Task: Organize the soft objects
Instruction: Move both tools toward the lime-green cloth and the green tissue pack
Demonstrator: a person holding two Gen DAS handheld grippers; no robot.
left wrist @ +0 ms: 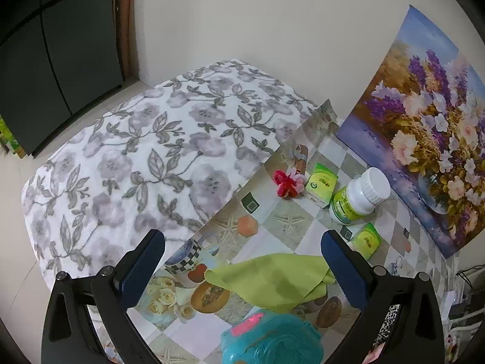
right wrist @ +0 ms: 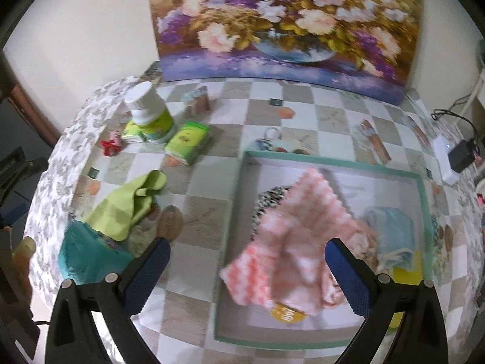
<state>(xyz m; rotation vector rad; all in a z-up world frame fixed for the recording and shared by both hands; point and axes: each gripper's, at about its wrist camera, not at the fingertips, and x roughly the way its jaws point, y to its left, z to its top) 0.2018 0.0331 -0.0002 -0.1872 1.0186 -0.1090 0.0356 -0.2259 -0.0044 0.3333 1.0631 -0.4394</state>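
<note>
A: Why is the shallow teal-rimmed box [right wrist: 333,163] set at the right of the checked tablecloth [right wrist: 230,115]?

B: It appears to be used as the collecting tray. A pink-and-white knitted cloth [right wrist: 291,242] is draped over its near part, a pale blue folded cloth [right wrist: 391,230] is tucked in its right corner, and a black-and-white patterned piece [right wrist: 269,197] is half covered.

A: And what is left outside?

B: A lime-green cloth [left wrist: 272,279], thin and loosely creased, is lying on the table beside a teal plush item [left wrist: 272,339]. Both are judged yet to be sorted. The hard things, a white-capped bottle [left wrist: 357,197] and small green cartons [left wrist: 321,185], are grouped apart near the floral painting [left wrist: 430,133].

A: How are the tongs held?

B: The left gripper [left wrist: 242,242] is spread wide over the green cloth, nothing clamped. The right gripper [right wrist: 247,251] is likewise spread, empty, above the box.
</note>
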